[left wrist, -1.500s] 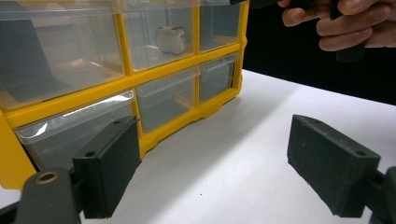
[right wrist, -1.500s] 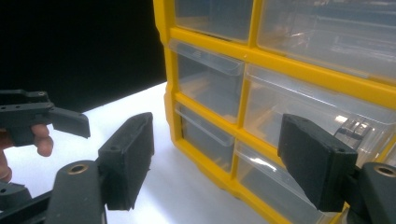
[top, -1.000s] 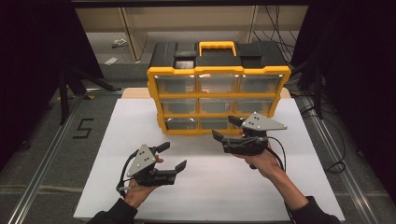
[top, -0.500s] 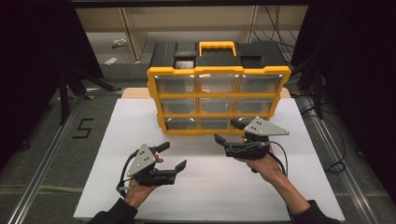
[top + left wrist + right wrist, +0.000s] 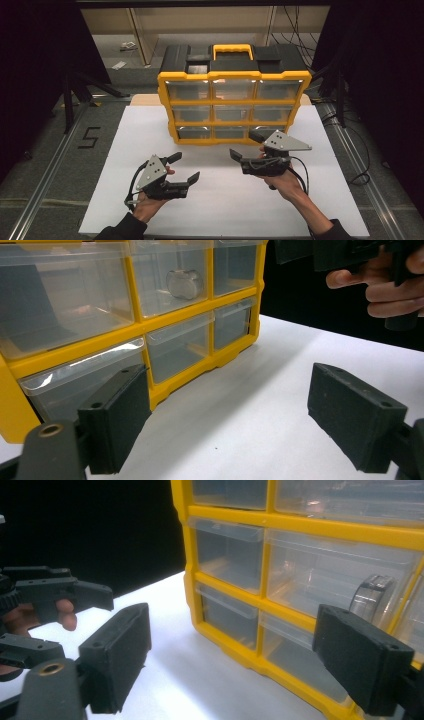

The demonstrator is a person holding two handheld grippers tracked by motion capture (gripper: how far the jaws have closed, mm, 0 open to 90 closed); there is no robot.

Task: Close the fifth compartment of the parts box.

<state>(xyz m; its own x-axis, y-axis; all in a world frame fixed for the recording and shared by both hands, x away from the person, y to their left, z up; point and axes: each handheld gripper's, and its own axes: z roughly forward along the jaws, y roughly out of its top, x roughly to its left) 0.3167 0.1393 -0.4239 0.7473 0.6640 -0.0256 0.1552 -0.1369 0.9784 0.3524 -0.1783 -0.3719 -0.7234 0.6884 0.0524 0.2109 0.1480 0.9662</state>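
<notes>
A yellow and black drawer cabinet (image 5: 232, 107) with clear drawers stands on the white sheet (image 5: 225, 205), its front towards me. My left gripper (image 5: 186, 166) hovers in front of it at the left, open and empty; its jaws frame the lower drawers (image 5: 180, 347). My right gripper (image 5: 245, 145) is held just before the bottom row, right of centre. It is open, and its jaws have just been opening with nothing between them. A small round clear thing (image 5: 184, 284) lies in a middle drawer (image 5: 372, 597).
The cabinet (image 5: 300, 525) has a yellow carry handle (image 5: 232, 49) on its black top. A dark floor with metal rails (image 5: 45, 185) flanks the sheet, and a "5" mark (image 5: 89, 137) lies at the left. Cables (image 5: 360, 170) trail at the right.
My right gripper has drifted a little right and back from the cabinet, and its jaws stand slightly wider. The left gripper has kept still.
</notes>
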